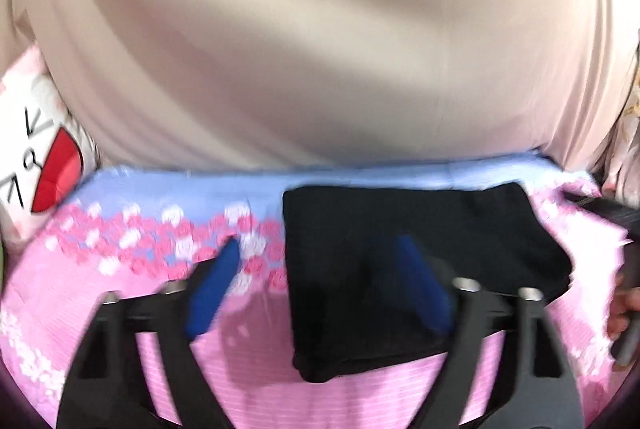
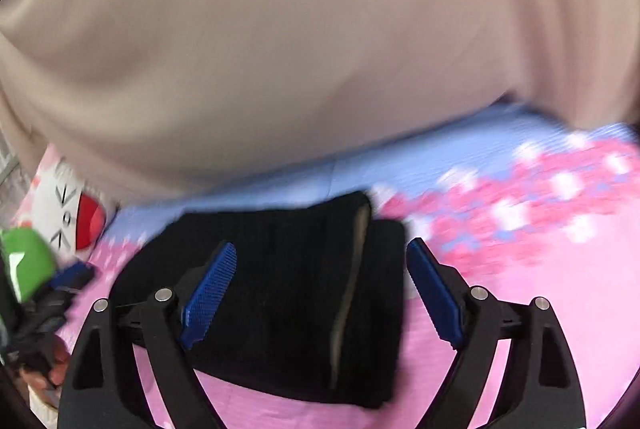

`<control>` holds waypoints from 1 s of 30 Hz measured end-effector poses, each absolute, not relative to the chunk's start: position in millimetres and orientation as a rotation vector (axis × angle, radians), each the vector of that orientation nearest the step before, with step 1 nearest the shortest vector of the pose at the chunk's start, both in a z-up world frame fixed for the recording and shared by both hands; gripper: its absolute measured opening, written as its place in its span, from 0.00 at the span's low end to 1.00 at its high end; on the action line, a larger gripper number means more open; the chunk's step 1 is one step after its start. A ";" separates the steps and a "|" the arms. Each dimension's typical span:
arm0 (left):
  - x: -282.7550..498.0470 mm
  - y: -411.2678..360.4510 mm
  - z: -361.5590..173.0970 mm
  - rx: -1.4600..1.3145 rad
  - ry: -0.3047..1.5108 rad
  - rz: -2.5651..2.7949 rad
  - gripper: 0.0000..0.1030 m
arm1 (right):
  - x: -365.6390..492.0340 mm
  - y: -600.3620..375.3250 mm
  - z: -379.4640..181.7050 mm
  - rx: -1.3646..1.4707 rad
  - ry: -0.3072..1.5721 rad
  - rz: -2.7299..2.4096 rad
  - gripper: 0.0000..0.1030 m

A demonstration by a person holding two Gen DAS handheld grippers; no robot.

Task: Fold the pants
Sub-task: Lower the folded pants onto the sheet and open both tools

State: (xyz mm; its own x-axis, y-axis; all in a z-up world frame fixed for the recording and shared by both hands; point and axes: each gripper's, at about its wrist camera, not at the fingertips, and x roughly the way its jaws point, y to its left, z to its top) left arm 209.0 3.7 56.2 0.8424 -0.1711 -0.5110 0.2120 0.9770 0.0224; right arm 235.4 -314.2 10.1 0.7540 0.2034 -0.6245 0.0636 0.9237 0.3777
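Observation:
The black pants lie folded into a compact rectangle on the pink and blue flowered bedspread. They also show in the right wrist view, with a pale inner edge along a fold. My left gripper is open and empty, its left blue pad over the bedspread, its right pad over the pants. My right gripper is open and empty, hovering above the pants with the pads on either side of them. Both views are blurred.
A person in a beige top stands close behind the bed and fills the upper half of both views. A white pillow with a red mouth print lies at the left. A hand on the other gripper shows at the left edge.

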 end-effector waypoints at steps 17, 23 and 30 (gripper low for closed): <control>232.5 34.2 22.3 0.024 0.743 0.031 0.86 | 254.2 -319.9 -19.4 0.268 0.816 -0.030 0.18; 217.8 82.9 19.5 -0.032 0.744 0.135 0.87 | 228.9 -204.9 30.2 0.130 0.722 0.278 0.18; 197.9 112.8 7.9 -0.026 0.723 0.223 0.88 | 275.4 -63.4 -57.2 0.067 0.973 0.485 0.12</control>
State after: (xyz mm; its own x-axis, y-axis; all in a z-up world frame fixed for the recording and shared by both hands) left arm 197.9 112.8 7.9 0.7269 0.1938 -0.6588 -0.2114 0.9759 0.0538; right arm 275.4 -63.4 -57.2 0.4651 0.4243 -0.7769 -0.3654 0.8914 0.2681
